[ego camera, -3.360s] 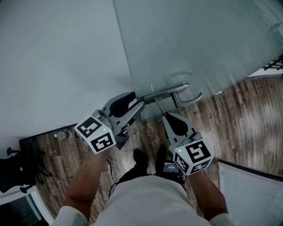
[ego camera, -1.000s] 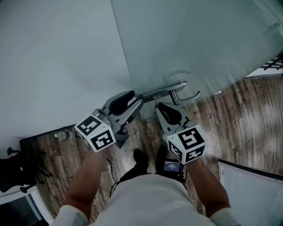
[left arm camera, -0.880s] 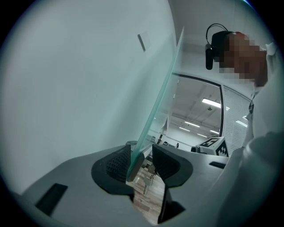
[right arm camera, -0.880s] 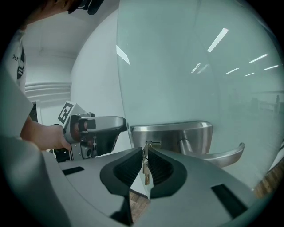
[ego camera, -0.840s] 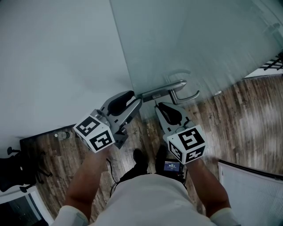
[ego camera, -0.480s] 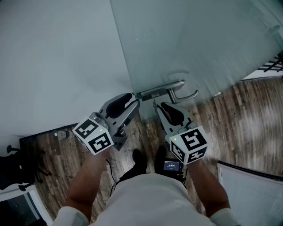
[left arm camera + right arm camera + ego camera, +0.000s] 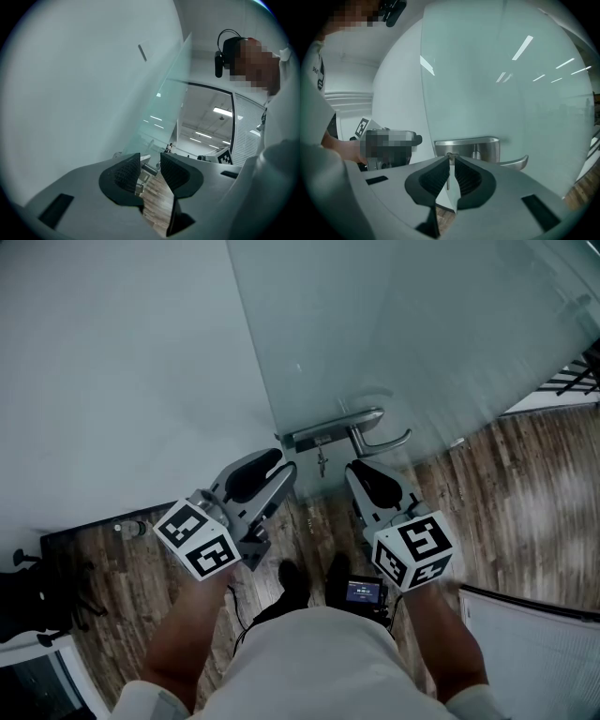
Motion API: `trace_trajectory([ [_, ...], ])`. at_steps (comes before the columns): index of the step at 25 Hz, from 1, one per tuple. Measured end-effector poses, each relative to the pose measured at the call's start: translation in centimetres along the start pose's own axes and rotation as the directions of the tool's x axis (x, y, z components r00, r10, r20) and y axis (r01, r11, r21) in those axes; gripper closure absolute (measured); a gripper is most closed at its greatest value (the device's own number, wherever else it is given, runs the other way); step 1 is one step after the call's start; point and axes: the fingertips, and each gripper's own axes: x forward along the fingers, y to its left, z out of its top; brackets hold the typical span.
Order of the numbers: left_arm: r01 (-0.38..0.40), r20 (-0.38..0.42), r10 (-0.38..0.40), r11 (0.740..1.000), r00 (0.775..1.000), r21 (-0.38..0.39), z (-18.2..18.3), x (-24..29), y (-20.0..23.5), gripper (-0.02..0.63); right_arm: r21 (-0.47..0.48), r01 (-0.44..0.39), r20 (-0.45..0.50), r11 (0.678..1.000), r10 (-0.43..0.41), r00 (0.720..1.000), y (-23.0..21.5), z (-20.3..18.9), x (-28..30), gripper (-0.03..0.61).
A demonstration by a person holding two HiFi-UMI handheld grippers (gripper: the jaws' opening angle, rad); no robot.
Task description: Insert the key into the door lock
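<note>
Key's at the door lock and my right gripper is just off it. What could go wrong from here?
1. The key hangs below the lock plate with the right gripper apart from it; if only partly seated, it may drop out.
2. The right jaws stand a narrow slit apart, so re-approaching could knock the key instead of straddling it.
3. The open left gripper sits close to the glass door and could bump it.

key (image 7: pixel 322 462) under lock plate (image 7: pixel 314 436), handle (image 7: pixel 386 442) right

left hand-held gripper (image 7: pixel 284 472) pulled off the lock plate (image 7: pixel 323 434), right hand-held gripper (image 7: pixel 356 468) drawn back, key (image 7: pixel 322 461) now hanging from it
</note>
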Motion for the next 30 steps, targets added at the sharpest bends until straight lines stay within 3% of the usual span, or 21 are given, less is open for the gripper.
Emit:
trace_trajectory([
  [7,0.032,0.007,-0.032,0.999,0.999,-0.001,0.0,-0.2,-2.3,0.479,0.035,0.029,0.020,0.999,-0.029,0.999,-1.0,0.6,-1.8,0.541],
  [19,0.047,0.006,-0.047,0.999,0.999,0.003,-0.2,-0.9,-4.4,0.561,0.047,0.033,0.043,0.998,-0.035,0.998,-1.4,1.6,-3.3,0.551],
  [30,0.031,-0.009,-0.031,0.999,0.999,0.011,-0.5,-1.2,-5.5,0.574,0.041,0.031,0.051,0.999,-0.033,0.998,-1.6,2.3,-4.5,0.558],
])
